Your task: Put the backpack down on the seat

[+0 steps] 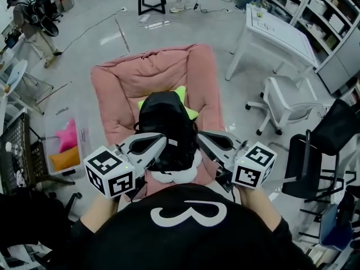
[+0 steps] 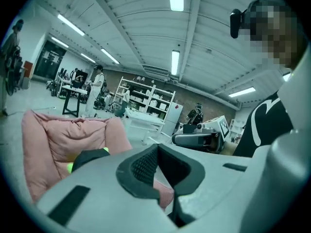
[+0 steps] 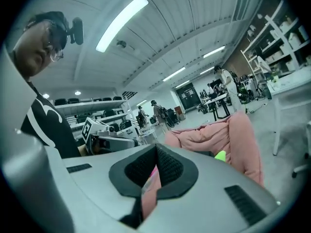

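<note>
Backpack [image 1: 167, 129]: black, rounded, lime-green tips; lying on seat
Seat [image 1: 121, 80]: pink, padded, creased
Fingers: left gripper [image 2: 156, 149], right gripper [image 3: 155, 152] both pressed together

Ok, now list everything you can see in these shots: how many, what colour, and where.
seat: 1, pink, padded, centre of the floor
backpack: 1, black with lime-green points and white trim, on the seat
table: 1, white, upper right
office chair: 1, white, right of the seat
black chair: 1, far right
bin: 1, clear, left of the seat
star cushion: 1, pink, in the bin
orange item: 1, in the bin, kind unclear
shelving: white, top right corner
bystander: 1, upper left
left gripper: white, marker cube, jaws shut, by the backpack's left side
right gripper: white, marker cube, jaws shut, by its right side
</note>
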`<action>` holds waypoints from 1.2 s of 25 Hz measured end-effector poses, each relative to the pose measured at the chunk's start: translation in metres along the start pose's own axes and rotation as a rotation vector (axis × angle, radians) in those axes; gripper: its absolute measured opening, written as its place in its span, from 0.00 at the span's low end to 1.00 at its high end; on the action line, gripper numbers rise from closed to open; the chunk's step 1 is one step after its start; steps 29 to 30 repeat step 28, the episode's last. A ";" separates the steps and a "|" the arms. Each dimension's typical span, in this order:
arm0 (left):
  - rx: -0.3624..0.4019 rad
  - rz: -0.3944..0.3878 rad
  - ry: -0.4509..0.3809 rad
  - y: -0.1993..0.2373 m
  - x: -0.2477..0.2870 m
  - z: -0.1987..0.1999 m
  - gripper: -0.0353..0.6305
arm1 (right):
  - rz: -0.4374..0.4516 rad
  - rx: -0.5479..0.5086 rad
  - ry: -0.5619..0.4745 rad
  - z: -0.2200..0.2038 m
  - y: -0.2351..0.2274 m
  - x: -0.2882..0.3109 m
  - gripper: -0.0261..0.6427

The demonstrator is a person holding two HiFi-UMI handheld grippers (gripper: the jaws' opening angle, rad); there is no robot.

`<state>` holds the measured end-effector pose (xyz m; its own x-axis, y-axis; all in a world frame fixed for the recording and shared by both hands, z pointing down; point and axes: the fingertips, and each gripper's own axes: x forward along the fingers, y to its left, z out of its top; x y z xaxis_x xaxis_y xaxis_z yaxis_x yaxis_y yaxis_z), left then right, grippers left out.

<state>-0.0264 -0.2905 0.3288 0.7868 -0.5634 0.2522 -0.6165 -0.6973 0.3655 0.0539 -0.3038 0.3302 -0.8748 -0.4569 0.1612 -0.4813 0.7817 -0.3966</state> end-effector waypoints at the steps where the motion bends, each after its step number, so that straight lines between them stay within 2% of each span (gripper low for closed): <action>1: 0.012 0.007 -0.006 0.001 -0.003 0.004 0.06 | 0.002 -0.013 -0.005 0.004 0.001 -0.001 0.05; 5: -0.003 0.008 -0.043 -0.001 -0.011 0.017 0.06 | 0.004 -0.049 -0.011 0.008 0.008 -0.003 0.05; 10: 0.001 0.015 -0.044 0.002 -0.014 0.016 0.06 | -0.019 -0.080 0.009 0.003 0.009 0.001 0.05; 17: -0.032 0.018 -0.017 0.014 -0.008 0.000 0.06 | -0.034 -0.011 0.022 -0.014 -0.006 0.005 0.05; 25: -0.083 0.010 0.003 0.026 0.002 -0.008 0.06 | -0.067 -0.018 0.061 -0.023 -0.019 0.011 0.05; 30: -0.087 0.010 0.012 0.030 0.006 -0.011 0.06 | -0.075 -0.021 0.067 -0.023 -0.024 0.012 0.05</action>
